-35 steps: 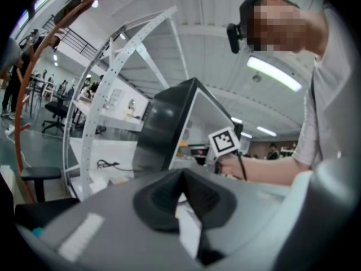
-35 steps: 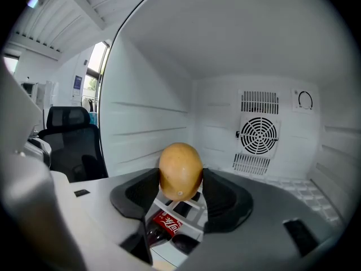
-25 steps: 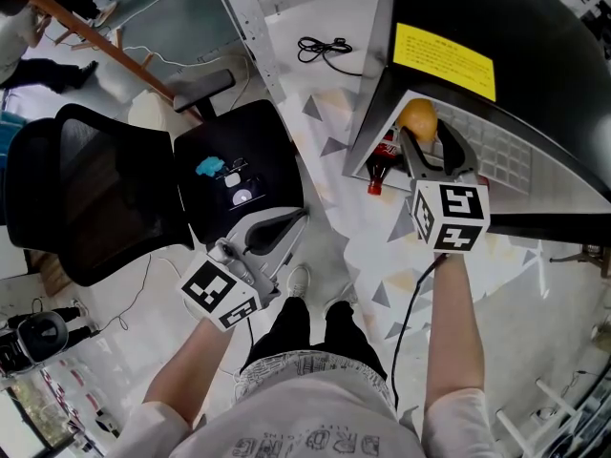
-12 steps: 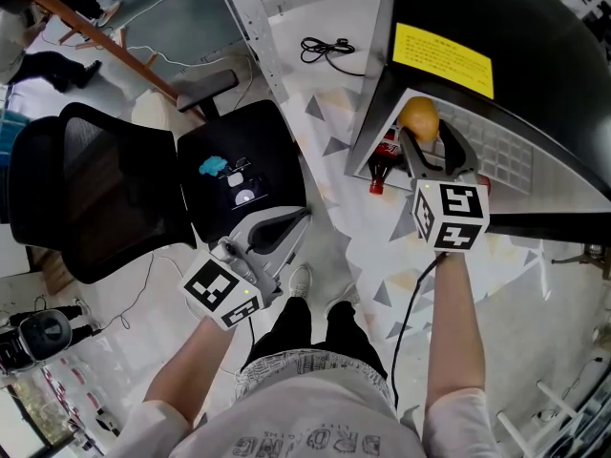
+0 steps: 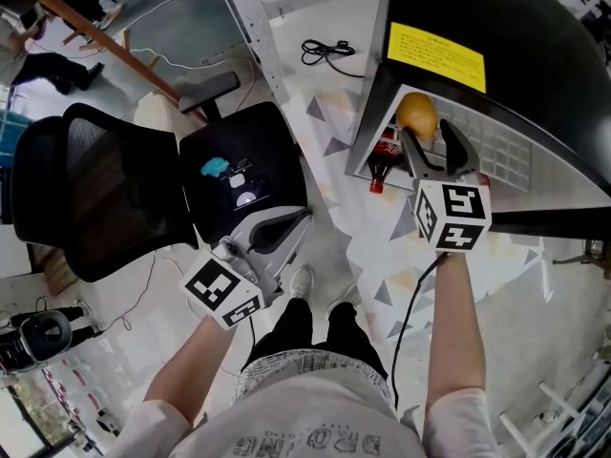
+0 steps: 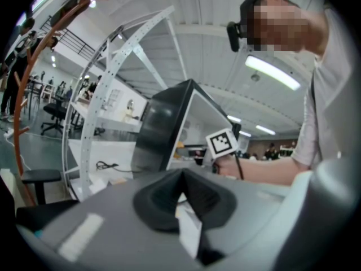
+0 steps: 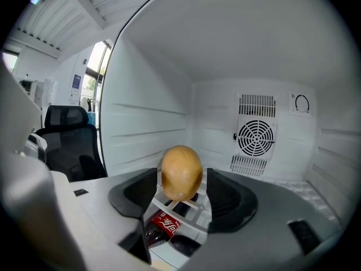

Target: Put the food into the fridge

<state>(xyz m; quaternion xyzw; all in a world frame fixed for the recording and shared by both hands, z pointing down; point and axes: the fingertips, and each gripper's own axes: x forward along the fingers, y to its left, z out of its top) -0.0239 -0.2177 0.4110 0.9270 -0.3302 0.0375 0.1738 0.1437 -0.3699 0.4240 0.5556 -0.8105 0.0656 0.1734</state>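
Note:
A yellow-brown potato (image 5: 417, 114) sits at the mouth of the black mini fridge (image 5: 496, 27), over its white wire shelf (image 5: 496, 151). My right gripper (image 5: 428, 132) reaches into the fridge. Its jaws stand on either side of the potato (image 7: 181, 172) with a thin gap on each side, so the right gripper (image 7: 181, 193) is open. A cola bottle (image 5: 380, 165) lies under the shelf; its red label (image 7: 163, 227) shows below the jaws. My left gripper (image 5: 298, 219) hangs low by the chair, shut and empty, its tips (image 6: 181, 193) meeting.
A black office chair (image 5: 105, 198) stands at the left with a small blue thing (image 5: 212, 167) on its seat. A perforated metal rack post (image 5: 250, 27) rises behind it. A black cable (image 5: 329, 51) lies on the floor beside the fridge. The fridge's back wall has a fan grille (image 7: 255, 137).
The right gripper's jaws have spread slightly apart around the potato, which stays at the shelf. The left gripper has hardly moved.

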